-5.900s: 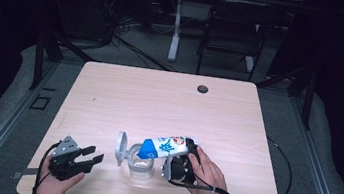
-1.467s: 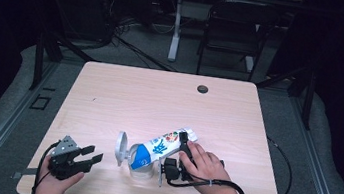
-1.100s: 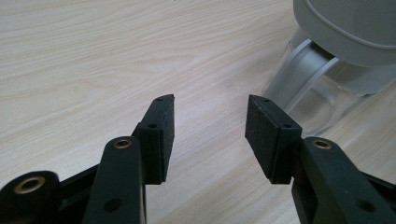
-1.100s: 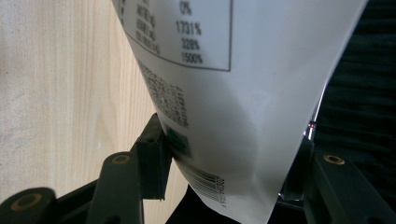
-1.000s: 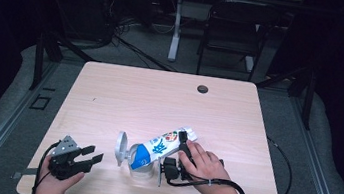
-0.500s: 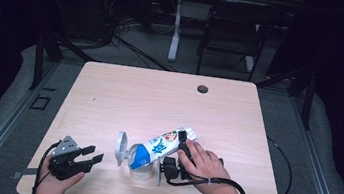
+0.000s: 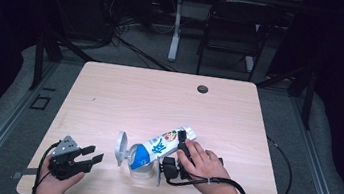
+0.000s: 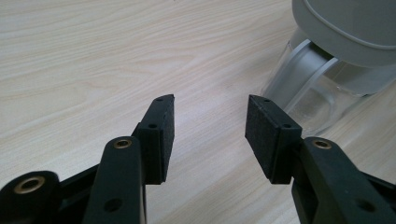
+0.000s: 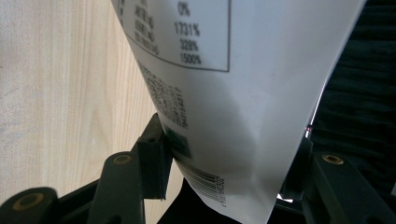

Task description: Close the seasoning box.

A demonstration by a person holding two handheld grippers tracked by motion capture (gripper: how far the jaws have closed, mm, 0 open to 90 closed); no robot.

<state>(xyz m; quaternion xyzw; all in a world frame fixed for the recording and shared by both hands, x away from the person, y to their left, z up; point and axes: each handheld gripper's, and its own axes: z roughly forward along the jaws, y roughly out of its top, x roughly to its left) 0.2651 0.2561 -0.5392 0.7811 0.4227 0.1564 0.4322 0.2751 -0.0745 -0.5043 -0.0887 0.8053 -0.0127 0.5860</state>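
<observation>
A white and blue carton (image 7: 161, 146) lies tilted, its low end over the mouth of a clear container (image 7: 142, 171) near the table's front edge. The container's grey lid (image 7: 120, 148) stands swung open at its left. My right gripper (image 7: 181, 143) is shut on the carton's raised end; in the right gripper view both pads press the printed carton (image 9: 233, 93) from either side. My left gripper (image 7: 93, 154) rests at the front left, open and with nothing in it. In the left gripper view its jaws point at the container (image 8: 322, 88) and the grey lid (image 8: 350, 23) to the right.
The wooden table (image 7: 159, 100) has a small black round cap (image 7: 203, 89) near its far edge. A black chair (image 7: 233, 39) and cables stand on the floor beyond. A black cable (image 7: 280, 156) trails off the table's right side.
Since the earliest frame the carton has tipped more steeply toward the container and the right hand has shifted slightly. Over the last second nothing has moved.
</observation>
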